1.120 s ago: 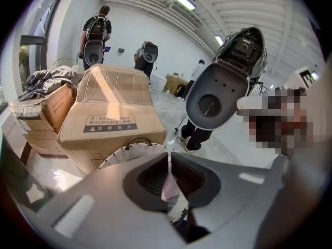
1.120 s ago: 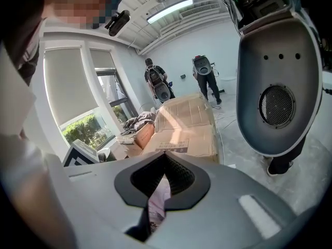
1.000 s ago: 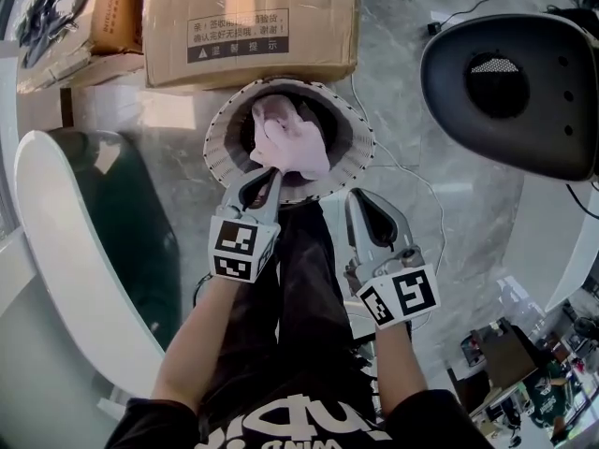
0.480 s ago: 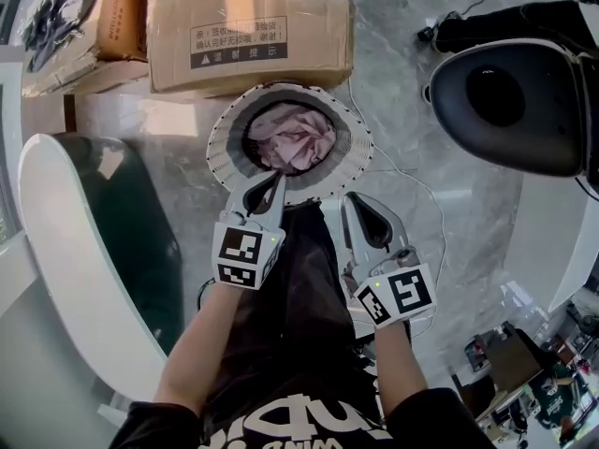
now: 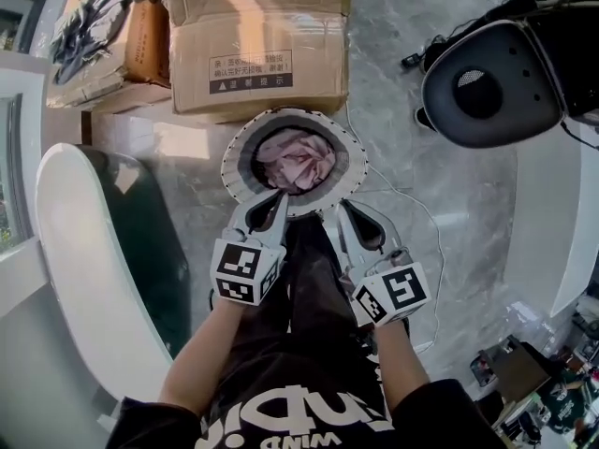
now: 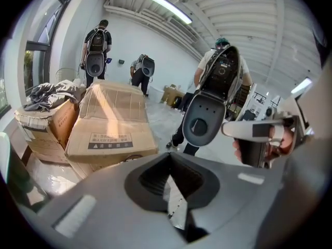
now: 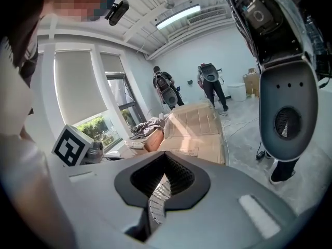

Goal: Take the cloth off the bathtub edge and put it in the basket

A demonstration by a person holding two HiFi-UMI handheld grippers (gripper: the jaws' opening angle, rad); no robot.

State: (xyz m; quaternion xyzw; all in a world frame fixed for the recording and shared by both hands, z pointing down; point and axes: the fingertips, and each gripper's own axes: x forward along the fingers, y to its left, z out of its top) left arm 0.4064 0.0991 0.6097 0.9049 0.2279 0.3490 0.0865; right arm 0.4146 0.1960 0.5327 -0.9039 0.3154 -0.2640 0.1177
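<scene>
The pink cloth lies crumpled inside the round basket, which stands on the marble floor just ahead of the person's legs. My left gripper hangs over the basket's near rim, shut and with nothing in it. In the left gripper view its jaws meet at the tips with nothing between them. My right gripper sits beside it, just short of the rim, also shut and holding nothing. The white bathtub curves along the left; no cloth shows on its edge.
A large cardboard box stands right behind the basket, and a smaller box with dark clothes is to its left. A black shell-shaped device is at the right. A thin cable runs over the floor. People stand far off.
The left gripper let go of the pink cloth, which dropped fully into the basket. Both grippers drew back slightly toward the person, and the left one's jaws came together.
</scene>
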